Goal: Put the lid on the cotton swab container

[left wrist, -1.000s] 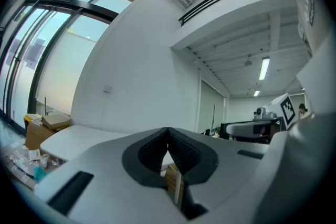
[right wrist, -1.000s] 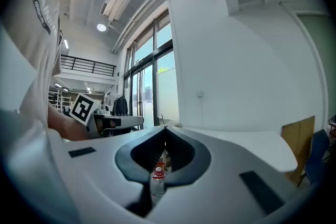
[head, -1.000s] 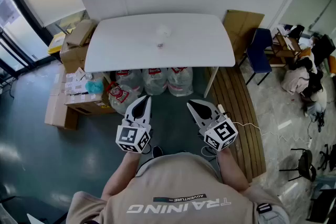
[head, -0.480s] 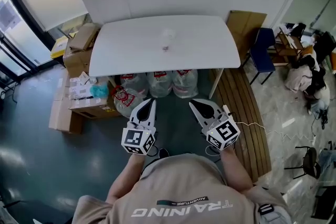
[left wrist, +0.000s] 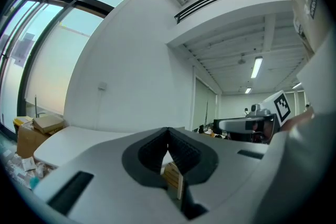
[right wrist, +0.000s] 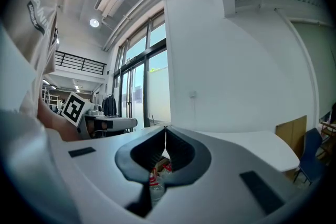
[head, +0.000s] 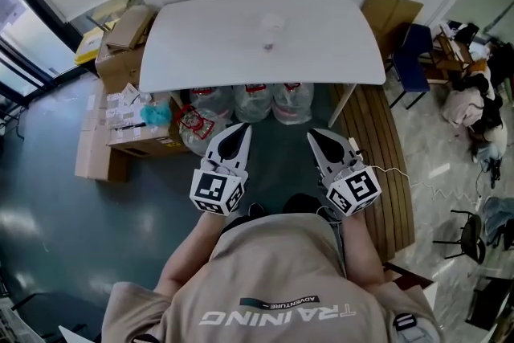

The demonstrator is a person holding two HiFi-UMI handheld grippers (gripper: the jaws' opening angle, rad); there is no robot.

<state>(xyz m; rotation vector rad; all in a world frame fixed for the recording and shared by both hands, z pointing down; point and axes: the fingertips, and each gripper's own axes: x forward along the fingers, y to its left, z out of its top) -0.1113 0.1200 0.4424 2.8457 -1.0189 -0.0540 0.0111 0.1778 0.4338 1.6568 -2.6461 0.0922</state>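
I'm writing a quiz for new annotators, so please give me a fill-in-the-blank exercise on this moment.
1. The jaws of the left gripper and the right gripper are both ____, with nothing held.
2. The cotton swab container stands ____ the white table.
3. The packs of water bottles sit ____ the table.
4. The chair to the right of the table is ____ in colour.

Missing words: shut; on; under; blue
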